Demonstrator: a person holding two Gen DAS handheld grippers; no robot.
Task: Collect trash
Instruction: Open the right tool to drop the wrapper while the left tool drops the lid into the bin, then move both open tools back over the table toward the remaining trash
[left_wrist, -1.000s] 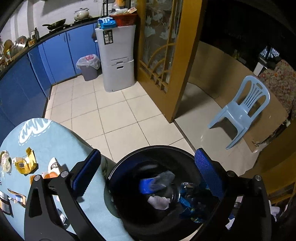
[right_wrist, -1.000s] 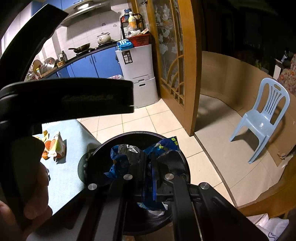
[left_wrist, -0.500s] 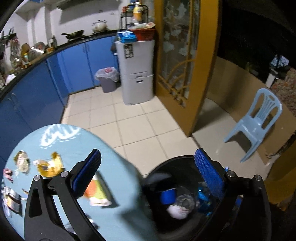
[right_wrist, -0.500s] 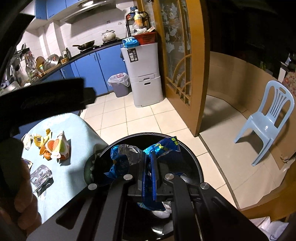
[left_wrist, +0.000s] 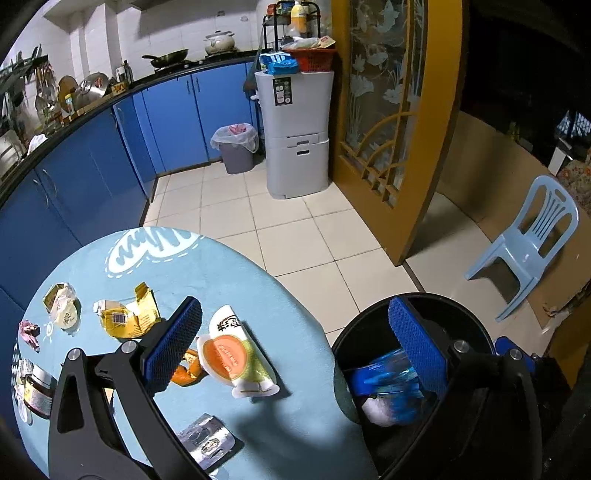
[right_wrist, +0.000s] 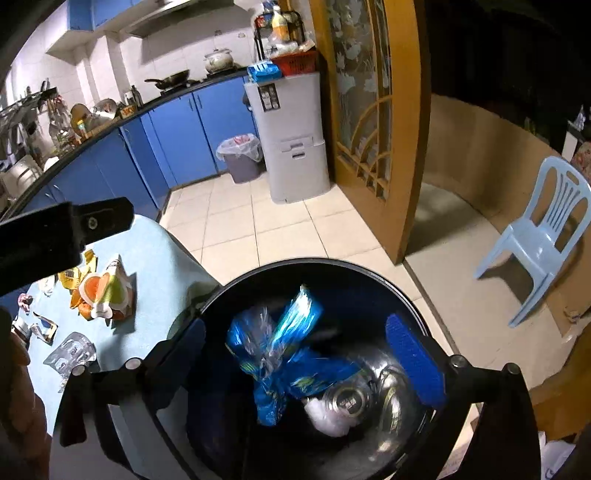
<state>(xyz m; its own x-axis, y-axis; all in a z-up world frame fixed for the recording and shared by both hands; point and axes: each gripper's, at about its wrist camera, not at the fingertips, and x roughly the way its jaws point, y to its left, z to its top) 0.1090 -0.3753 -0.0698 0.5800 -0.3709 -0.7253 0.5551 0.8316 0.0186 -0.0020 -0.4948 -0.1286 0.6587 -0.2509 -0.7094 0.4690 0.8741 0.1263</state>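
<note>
Blue wrapper dropping into the bin — both your claws spread, gripping nothing.

Your right gripper (right_wrist: 295, 354) hangs over the round black trash bin (right_wrist: 369, 267) so the crinkled blue foil wrapper (right_wrist: 280, 354) lands inside; its long axis tilts up-right. Your left gripper (left_wrist: 295, 343) straddles the orange-and-white pouch (left_wrist: 232, 354) on the light-blue table (left_wrist: 229, 254).

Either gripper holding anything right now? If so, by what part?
Nothing held. The right gripper is open above the black bin, blue wrapper loose between its fingers. The left gripper is open and empty.

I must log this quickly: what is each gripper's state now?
Left gripper: open, holding nothing.
Right gripper: open, blue wrapper released over the bin.
</note>
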